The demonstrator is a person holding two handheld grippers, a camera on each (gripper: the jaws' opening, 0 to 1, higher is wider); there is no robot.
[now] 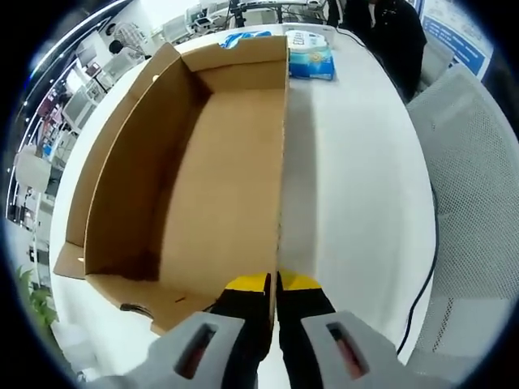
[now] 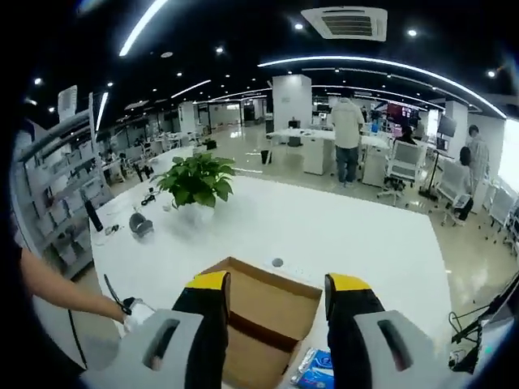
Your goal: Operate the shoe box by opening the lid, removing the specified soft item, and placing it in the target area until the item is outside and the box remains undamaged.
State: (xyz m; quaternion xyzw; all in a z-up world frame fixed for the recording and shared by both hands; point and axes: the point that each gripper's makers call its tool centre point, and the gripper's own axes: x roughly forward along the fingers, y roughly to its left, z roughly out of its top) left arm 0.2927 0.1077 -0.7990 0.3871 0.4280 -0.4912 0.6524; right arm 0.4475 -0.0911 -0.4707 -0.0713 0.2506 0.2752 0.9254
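Two grippers, one open box, nothing lifted out.

Left gripper [image 1: 274,284] has its jaws pressed together on the near end of the box [image 1: 203,162] wall's long rim, a pinch that seems meant to steady the cardboard (or keep it from sliding on the table [image 1: 357,162]). Inside the box the floor shows bare, so I cannot tell where the soft item is; a blue pack [image 1: 310,58] lies just beyond the box's far end and may be it. Right gripper [image 2: 277,284] hovers above the box [image 2: 268,316] with jaws spread and holding nothing, free for the next reach. Beyond the box stands a plant [image 2: 197,182].
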